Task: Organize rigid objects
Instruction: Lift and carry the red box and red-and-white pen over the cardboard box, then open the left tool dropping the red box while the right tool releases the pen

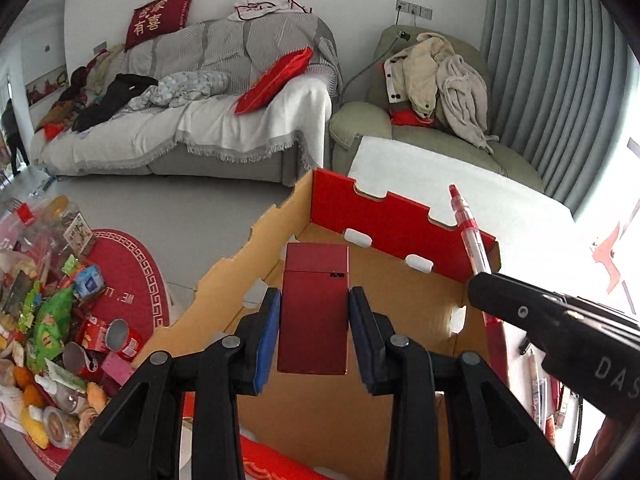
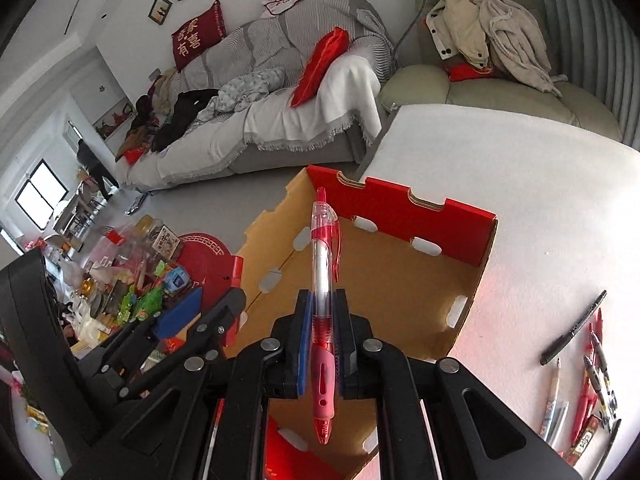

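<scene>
Two hand-held grippers carry one item each above the open cardboard box with red outer walls and a plain brown inside (image 1: 400,216), which stands on the white-topped table (image 2: 540,184) and serves here as the landmark. Left of the box, on the floor, lies a heap of snack packets and red tins (image 1: 60,320) on a round red mat (image 1: 132,276). Over the near left part of the box, the left gripper (image 1: 314,316) has its blue-padded fingers (image 1: 268,336) clamped on the sides of a flat dark-red metallic rectangular case (image 1: 314,304), held upright. Over the near right part of the box, the right gripper (image 2: 322,340) is pinched tight on a translucent red retractable pen with a pink rubber grip (image 2: 324,304), tip toward the camera, clip end toward the far wall of the box. Right of the box, on the table, several loose pens (image 2: 580,380) lie untouched.

Step in hand, as judged: both items are at the drop-off, not yet released. The next move calls for lowering each over bare box floor, then opening the jaws; the long pen should lie flat, clear of the wall slots.

Writing: the red cushion (image 1: 158,18) on the sofa beyond the box bears "有喜"; the right gripper's body shows "DAS", cut off; the mat's lettering is not legible
</scene>
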